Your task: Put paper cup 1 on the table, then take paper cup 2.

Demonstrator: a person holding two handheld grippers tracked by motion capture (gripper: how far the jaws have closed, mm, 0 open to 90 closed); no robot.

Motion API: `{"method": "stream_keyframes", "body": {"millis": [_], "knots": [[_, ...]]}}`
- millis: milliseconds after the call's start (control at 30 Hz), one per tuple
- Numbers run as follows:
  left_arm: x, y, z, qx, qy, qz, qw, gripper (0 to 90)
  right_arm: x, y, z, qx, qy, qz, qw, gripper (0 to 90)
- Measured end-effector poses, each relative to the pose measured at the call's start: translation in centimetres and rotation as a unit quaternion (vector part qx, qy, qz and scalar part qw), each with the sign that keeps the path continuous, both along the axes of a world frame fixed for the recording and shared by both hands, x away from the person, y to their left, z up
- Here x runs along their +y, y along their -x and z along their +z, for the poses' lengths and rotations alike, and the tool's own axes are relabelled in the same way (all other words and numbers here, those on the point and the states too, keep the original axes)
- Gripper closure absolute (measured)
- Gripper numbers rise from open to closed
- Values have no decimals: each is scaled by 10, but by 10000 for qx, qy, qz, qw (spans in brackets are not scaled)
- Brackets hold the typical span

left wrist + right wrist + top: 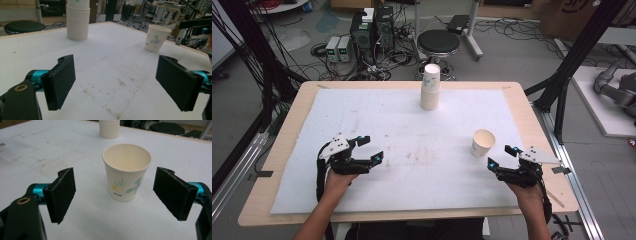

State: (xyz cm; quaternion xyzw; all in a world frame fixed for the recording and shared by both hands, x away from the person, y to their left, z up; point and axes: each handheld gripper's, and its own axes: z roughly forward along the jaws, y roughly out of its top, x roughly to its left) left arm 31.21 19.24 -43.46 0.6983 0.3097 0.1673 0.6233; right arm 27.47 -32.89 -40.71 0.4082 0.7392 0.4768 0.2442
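Table (282,150): white mat (377,120), cup stack (430,87), cup (482,143).

The stack of cups (430,87) stands at the far middle of the surface (377,130) — the single cup (482,143) stands nearer, to the right, well apart.

Black gripper (367,148), teal joints, grey plate
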Motion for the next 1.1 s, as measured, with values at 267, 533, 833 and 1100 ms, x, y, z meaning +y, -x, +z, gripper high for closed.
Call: {"method": "stream_keyframes", "body": {"millis": [267, 533, 833, 1100], "knots": [[2, 0, -1, 12, -13, 14, 10000, 174, 5, 1, 2, -173, -40, 193, 9997, 187], [2, -1, -1, 2, 37, 30, 10000, 174, 3, 4, 3, -274, -185, 167, 9993, 187], [1, -5, -2, 55, -3, 0, 10000, 177, -3, 7, 3, -441, -255, -8, 9987, 187], [0, -4, -1, 82, -17, 6, 10000, 177, -2, 7, 1, -390, -203, 4, 9990, 187]]}}
